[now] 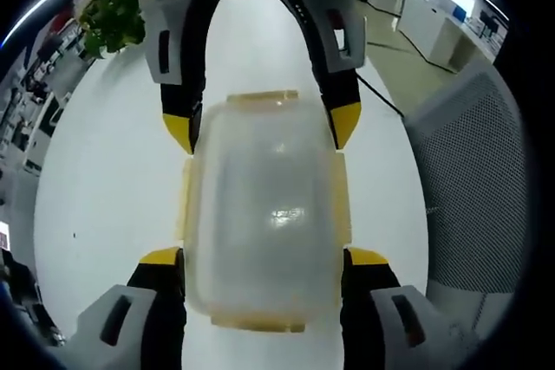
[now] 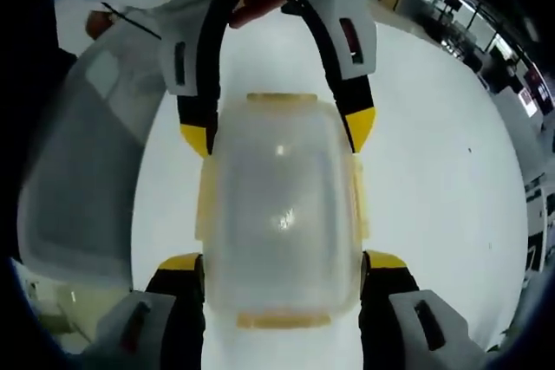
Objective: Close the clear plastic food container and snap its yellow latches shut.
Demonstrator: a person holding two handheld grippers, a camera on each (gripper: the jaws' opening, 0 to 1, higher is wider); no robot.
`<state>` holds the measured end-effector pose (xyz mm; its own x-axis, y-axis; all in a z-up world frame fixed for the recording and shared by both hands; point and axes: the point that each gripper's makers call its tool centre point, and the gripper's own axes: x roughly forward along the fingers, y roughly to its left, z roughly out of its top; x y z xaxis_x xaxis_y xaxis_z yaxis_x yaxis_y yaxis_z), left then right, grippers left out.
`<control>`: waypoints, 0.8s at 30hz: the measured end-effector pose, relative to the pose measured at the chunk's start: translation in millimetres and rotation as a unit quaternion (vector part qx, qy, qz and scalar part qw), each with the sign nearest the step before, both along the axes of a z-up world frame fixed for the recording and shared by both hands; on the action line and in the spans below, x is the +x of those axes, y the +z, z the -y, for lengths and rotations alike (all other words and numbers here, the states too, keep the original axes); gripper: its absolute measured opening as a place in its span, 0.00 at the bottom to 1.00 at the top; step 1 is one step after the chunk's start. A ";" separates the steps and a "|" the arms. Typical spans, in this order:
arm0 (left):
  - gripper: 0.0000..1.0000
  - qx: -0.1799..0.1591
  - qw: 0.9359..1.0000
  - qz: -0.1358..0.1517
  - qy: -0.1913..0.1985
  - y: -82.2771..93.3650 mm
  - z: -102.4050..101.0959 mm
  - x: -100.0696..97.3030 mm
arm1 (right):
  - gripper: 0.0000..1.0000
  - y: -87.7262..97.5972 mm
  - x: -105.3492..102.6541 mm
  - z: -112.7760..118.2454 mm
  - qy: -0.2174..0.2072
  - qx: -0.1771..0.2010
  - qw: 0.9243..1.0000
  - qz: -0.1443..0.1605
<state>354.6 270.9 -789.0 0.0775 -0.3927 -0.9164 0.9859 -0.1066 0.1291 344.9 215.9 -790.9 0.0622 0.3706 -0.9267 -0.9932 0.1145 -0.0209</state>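
The container (image 1: 262, 214) sat on the white worktop (image 1: 113, 179), lid in place, between my two grippers. My left gripper (image 1: 263, 270) straddled its near end, jaws spread wide, tips alongside the long walls; contact could not be confirmed. My right gripper (image 2: 284, 273) straddled the opposite end likewise. The box looked light, thin-walled and slick, so it would likely flex and slide under side force. Best purchase: the yellow latches (image 1: 184, 201) along the rim, pressed inward.
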 end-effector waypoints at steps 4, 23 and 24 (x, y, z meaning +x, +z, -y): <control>0.72 -0.001 1.000 0.002 0.002 -0.6 0.7 0.4 | 0.73 -0.8 0.5 -0.2 -0.001 -0.005 1.000 0.000; 0.72 -0.013 1.000 0.004 0.009 -0.2 -10.6 -1.3 | 0.74 -1.5 0.0 -13.1 -0.006 -0.001 1.000 0.007; 0.72 -0.013 1.000 0.004 0.009 0.0 -11.5 -1.6 | 0.74 -1.7 0.3 -14.2 -0.006 -0.001 1.000 0.008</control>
